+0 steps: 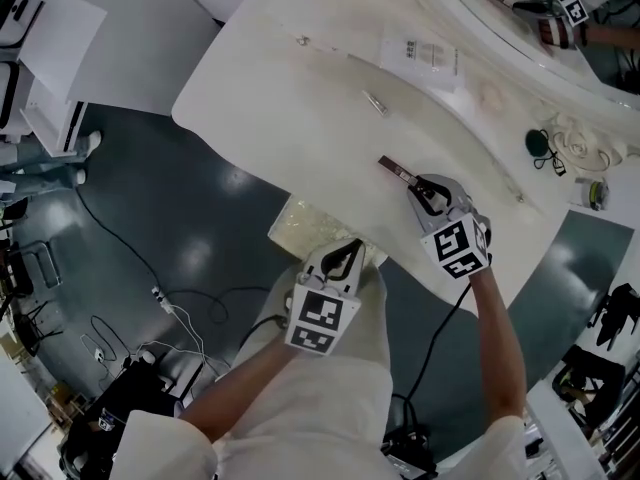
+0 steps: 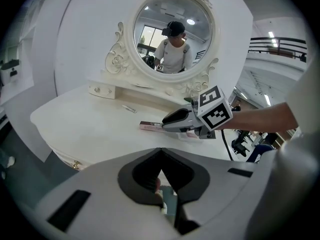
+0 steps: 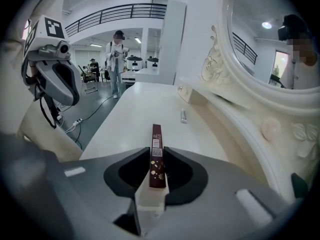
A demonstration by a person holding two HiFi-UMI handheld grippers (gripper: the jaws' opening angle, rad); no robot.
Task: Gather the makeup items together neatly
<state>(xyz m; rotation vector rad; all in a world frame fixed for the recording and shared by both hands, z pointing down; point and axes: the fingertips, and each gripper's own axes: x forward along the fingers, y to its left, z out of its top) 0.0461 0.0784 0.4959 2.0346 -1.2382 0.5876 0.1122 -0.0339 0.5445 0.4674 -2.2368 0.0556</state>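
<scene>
A slim dark-red makeup box [image 1: 395, 171] is clamped between the jaws of my right gripper [image 1: 418, 190], just above the white vanity table [image 1: 290, 118]. In the right gripper view the box [image 3: 156, 149] sticks out forward between the pads. Further back on the table lies a small silver tube [image 1: 375, 102], also seen from the right gripper [image 3: 183, 115]. My left gripper [image 1: 345, 258] hangs off the table's front edge, over the lap. Its jaws meet at the tips with nothing between them. From the left gripper view I see the right gripper [image 2: 172, 120] and the box [image 2: 150, 126].
A white packet [image 1: 420, 56] lies near the mirror base. A dark round item with a cord [image 1: 538, 143] and a small jar [image 1: 596, 193] sit at the table's right end. The oval mirror [image 2: 172, 31] stands behind. Cables [image 1: 170, 308] run over the dark floor.
</scene>
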